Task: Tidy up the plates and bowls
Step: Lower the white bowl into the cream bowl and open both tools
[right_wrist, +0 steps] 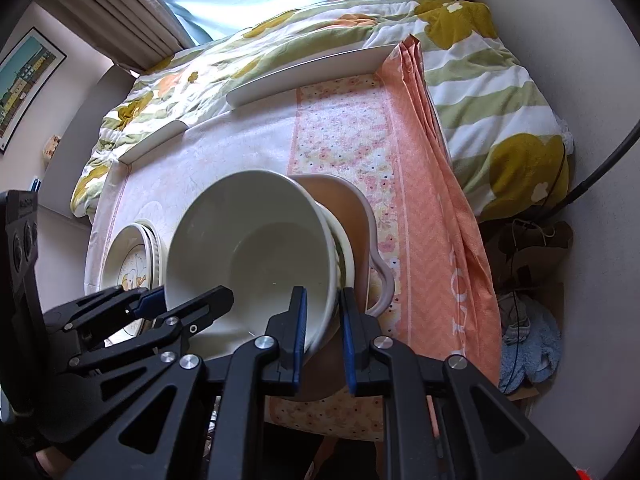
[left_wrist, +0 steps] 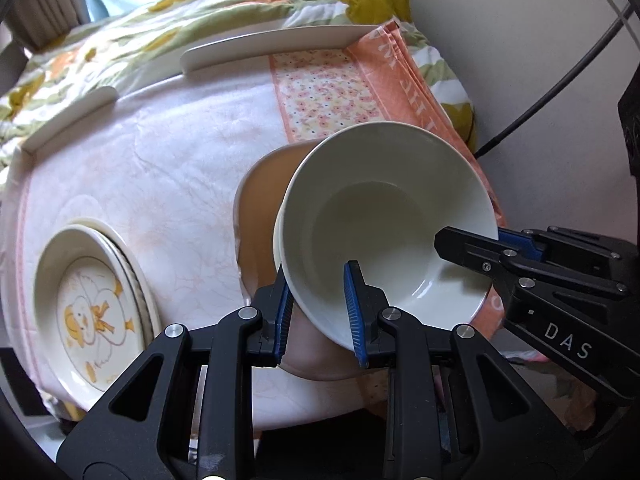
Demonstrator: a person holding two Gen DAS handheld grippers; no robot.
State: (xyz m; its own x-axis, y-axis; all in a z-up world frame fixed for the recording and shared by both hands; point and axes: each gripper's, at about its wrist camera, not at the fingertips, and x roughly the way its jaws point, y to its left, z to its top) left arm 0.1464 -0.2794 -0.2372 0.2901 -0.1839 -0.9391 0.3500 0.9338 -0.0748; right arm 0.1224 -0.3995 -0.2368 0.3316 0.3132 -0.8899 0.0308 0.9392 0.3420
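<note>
Glazed duck-print plates (left_wrist: 94, 312) sit stacked at the desk's left, while the left tongs (left_wrist: 318, 308) and right tongs (right_wrist: 323, 332) each clamp opposite rims of the tilted white ceramic bowl (left_wrist: 384, 224); level it before nesting into the peach bowl (left_wrist: 262, 208).

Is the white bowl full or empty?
Empty: the white bowl shows only its bare, shiny inside, held tilted by the left gripper and right gripper.

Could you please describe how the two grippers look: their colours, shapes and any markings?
Both are black, with angular frames that have triangular cut-outs, silver round bolts and blue ribbed pads on the jaws. The left gripper and right gripper look alike. White letters "DAS" show on the right gripper's side in the left wrist view.
</note>
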